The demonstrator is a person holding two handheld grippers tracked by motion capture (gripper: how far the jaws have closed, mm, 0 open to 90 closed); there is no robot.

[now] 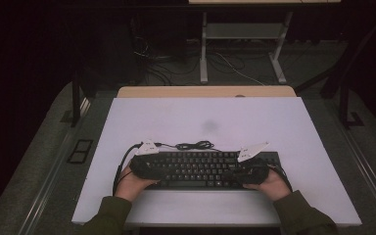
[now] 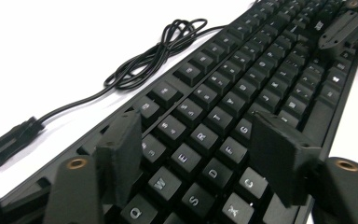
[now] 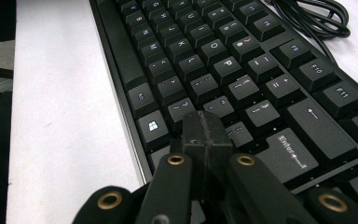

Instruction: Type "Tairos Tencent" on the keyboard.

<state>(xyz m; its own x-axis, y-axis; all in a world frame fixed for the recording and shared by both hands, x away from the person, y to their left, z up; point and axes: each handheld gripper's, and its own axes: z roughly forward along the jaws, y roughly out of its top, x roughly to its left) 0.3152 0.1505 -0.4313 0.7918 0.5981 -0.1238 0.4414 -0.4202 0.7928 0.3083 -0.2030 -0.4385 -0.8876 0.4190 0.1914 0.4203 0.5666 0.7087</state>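
The black plastic keyboard (image 1: 203, 169) lay flat on the white surface (image 1: 205, 117), close to the near edge, where the person sat. A bare strip of white showed between the keyboard and that near edge. Far more open room lay behind the keyboard, all the way to the back edge. There was free room past its left end and its right end too. The thin black cord (image 1: 194, 145) of the keyboard lay in loose loops just behind it, on the white surface.

The left gripper (image 2: 200, 154) was over the left end of the keyboard. In the left gripper view its two black jaws stood apart, one on each side of the letter keys, and nothing was held between them. They touched no key that could be seen.

The right gripper (image 3: 205, 135) was over the right end of the keyboard. In the right gripper view its jaws were pressed tight together with nothing between them. Their tips sat low over the keys near the Enter key (image 3: 291, 151). It was not clear if they touched a key.

Each hand held its gripper from the near side.
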